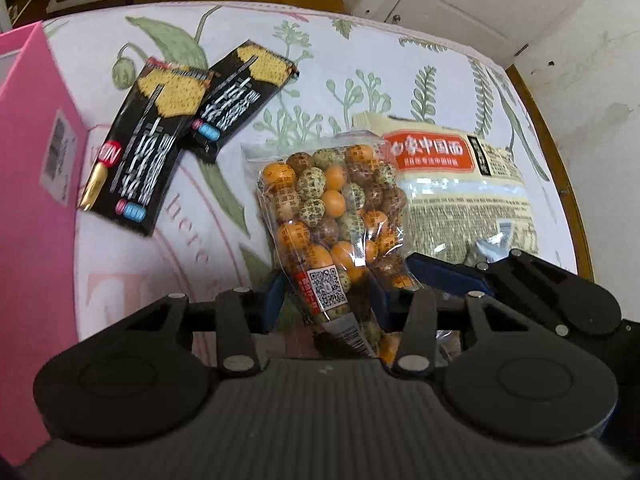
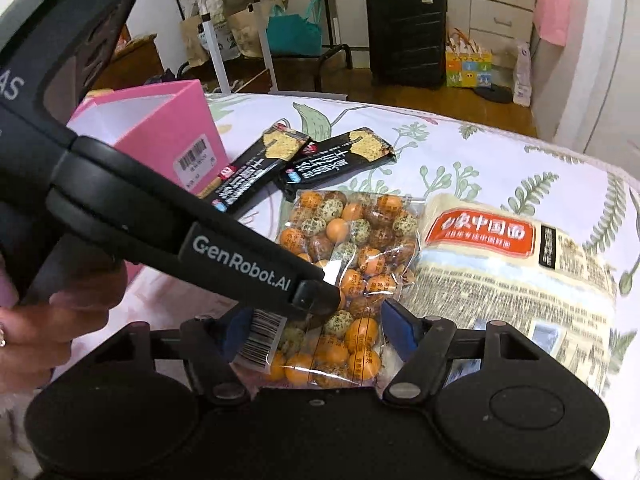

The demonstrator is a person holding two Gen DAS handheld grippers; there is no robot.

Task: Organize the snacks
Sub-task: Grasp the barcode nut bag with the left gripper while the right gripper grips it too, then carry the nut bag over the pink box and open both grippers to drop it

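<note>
**Left wrist view and right wrist view: snack stock on the floral cloth**

Left wrist view, left to right:
- Pink box (image 1: 28, 200), at the left edge, barcode sticker on its side.
- Two black cracker packets (image 1: 144, 148), overlapping, just right of the box, flat on the floral tablecloth (image 1: 312, 64).
- Clear bag of wrapped round candies (image 1: 332, 216), orange, green-speckled and brown, centre. Its near end, with a QR label, sits between the blue pads of the left gripper (image 1: 328, 296); both pads press the bag's sides, a pinch on the bag.
- Noodle packet (image 1: 464, 184), cream with a red label, touching the candy bag's right side.
- Right gripper (image 1: 460, 276), seen partly at lower right, one blue pad beside the bag; its opening is not readable from here.
- White door, upper right.

Right wrist view, left to right:
- A hand (image 2: 48, 320) on the left gripper's handle, unseen in the other view.
- Pink box (image 2: 160, 128), here showing its open top.
- Left gripper (image 2: 316, 300), crossing from upper left, its tip down on the candy bag (image 2: 360, 248).
- Right gripper (image 2: 316, 332), blue pads spread either side of the bag's near end; whether they press it cannot be told.
- Noodle packet (image 2: 520, 272).
- Black suitcase (image 2: 404, 32) in the background.
</note>
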